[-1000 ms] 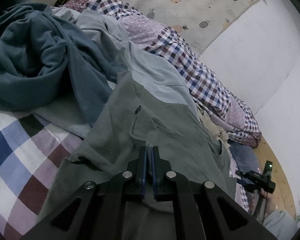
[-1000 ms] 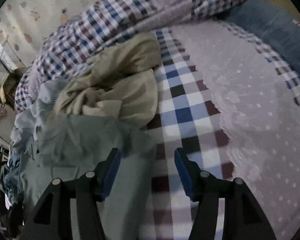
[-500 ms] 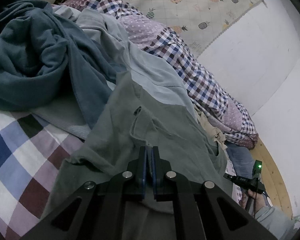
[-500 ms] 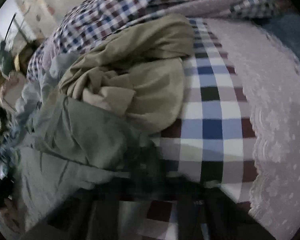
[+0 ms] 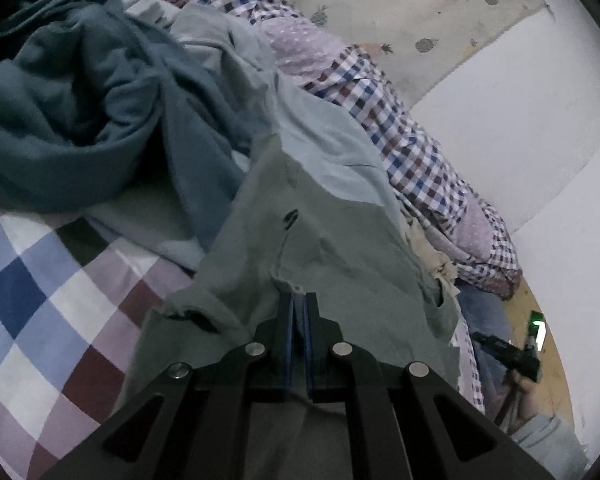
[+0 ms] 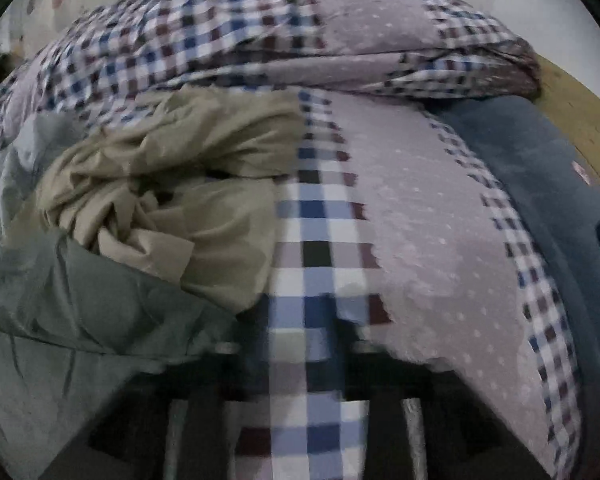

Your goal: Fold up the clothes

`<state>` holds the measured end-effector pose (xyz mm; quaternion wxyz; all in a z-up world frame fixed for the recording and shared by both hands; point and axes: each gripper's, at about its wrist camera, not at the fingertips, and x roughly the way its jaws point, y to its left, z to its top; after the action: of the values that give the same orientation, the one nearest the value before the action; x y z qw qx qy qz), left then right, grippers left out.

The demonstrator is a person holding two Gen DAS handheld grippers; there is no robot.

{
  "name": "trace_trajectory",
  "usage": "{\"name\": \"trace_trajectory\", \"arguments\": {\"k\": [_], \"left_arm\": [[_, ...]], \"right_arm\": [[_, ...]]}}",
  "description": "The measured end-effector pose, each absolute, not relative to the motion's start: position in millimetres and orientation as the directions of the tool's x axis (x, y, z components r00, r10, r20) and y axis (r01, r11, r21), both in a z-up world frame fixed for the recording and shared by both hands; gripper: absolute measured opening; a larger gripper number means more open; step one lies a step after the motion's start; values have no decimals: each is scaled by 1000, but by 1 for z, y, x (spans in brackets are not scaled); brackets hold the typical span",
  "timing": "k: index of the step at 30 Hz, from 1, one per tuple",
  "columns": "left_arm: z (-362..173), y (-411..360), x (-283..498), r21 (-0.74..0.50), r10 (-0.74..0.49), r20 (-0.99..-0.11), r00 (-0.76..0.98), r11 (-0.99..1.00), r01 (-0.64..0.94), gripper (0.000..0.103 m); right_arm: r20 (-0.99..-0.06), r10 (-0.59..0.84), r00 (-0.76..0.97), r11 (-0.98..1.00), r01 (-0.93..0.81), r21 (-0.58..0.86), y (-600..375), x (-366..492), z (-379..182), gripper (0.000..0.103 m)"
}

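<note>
My left gripper (image 5: pixel 298 300) is shut on a fold of a grey-green garment (image 5: pixel 332 248), which drapes back over the pile on the bed. The same garment (image 6: pixel 80 300) lies at the lower left of the right wrist view, beside a crumpled beige garment (image 6: pixel 180 200). My right gripper (image 6: pixel 300 332) is motion-blurred; its fingers stand apart over the checked bedsheet (image 6: pixel 312 220) with no cloth between them, just right of the grey-green garment's edge.
A teal garment (image 5: pixel 80 100) and a light blue one (image 5: pixel 332 160) are heaped behind the held cloth. A rolled checked quilt (image 6: pixel 260 40) runs along the wall. A dark blue cushion (image 6: pixel 540 184) lies at the right. Bare sheet (image 5: pixel 40 300) shows at the left.
The right gripper has swung and dropped closer to the sheet, now blurred, with the beige pile shifted left in view. The left gripper stays shut on the grey-green garment, barely moved.
</note>
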<state>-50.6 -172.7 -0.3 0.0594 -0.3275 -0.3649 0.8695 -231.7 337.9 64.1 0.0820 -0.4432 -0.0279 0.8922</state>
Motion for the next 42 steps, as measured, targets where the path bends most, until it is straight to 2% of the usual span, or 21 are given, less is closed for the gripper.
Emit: {"name": "trace_trajectory", "arguments": {"k": [1, 7, 9, 11, 14, 16, 18, 19, 20, 21, 24, 30, 35, 42], "left_arm": [[0, -172, -52, -663, 336, -531, -778, -736, 135, 3], [0, -173, -51, -659, 313, -527, -790, -738, 147, 3], [1, -171, -51, -648, 311, -533, -787, -749, 143, 3], [-2, -169, -53, -631, 307, -561, -769, -760, 157, 3], [-6, -171, -52, -633, 311, -573, -758, -755, 169, 6], [-4, -172, -49, -639, 319, -569, -758, -752, 163, 15], [1, -172, -43, -655, 335, -548, -767, -742, 144, 35], [4, -172, -39, -662, 343, -537, -771, -737, 133, 42], [8, -172, -36, -668, 348, -522, -778, -735, 119, 59], [11, -172, -32, -673, 354, -508, -786, -732, 105, 71], [24, -166, -17, -662, 373, -479, -794, -747, 49, 84], [48, -153, 15, -612, 416, -438, -797, -788, -75, 85], [60, -129, 74, -496, 419, -470, -777, -853, -161, 85], [69, -111, 151, -345, 374, -516, -771, -914, -212, 86]], "right_arm": [[-777, 155, -610, -987, -119, -104, 339, -222, 72, 54], [-722, 61, -689, -998, -68, -19, 328, -153, 117, 56], [-705, 37, -708, -999, -54, 2, 321, -122, 129, 62], [-693, 10, -721, -999, -43, 30, 315, -94, 134, 73], [-701, -22, -713, -997, -35, 66, 306, -54, 130, 77], [-719, -30, -695, -997, -29, 69, 300, -29, 117, 77], [-744, -22, -668, -998, -32, 58, 295, -9, 100, 77], [-755, -20, -656, -998, -35, 57, 293, 3, 92, 77], [-755, -25, -655, -997, -42, 70, 292, 15, 88, 77], [-756, -30, -654, -995, -49, 83, 291, 27, 84, 77], [-752, -45, -657, -991, -67, 117, 288, 65, 74, 77], [-625, -15, -781, -996, -43, 78, 270, 149, 84, 77], [-553, -16, -833, -995, -43, 93, 251, 190, 87, 87], [-529, -39, -848, -999, 24, 35, 210, 219, 86, 92]]}}
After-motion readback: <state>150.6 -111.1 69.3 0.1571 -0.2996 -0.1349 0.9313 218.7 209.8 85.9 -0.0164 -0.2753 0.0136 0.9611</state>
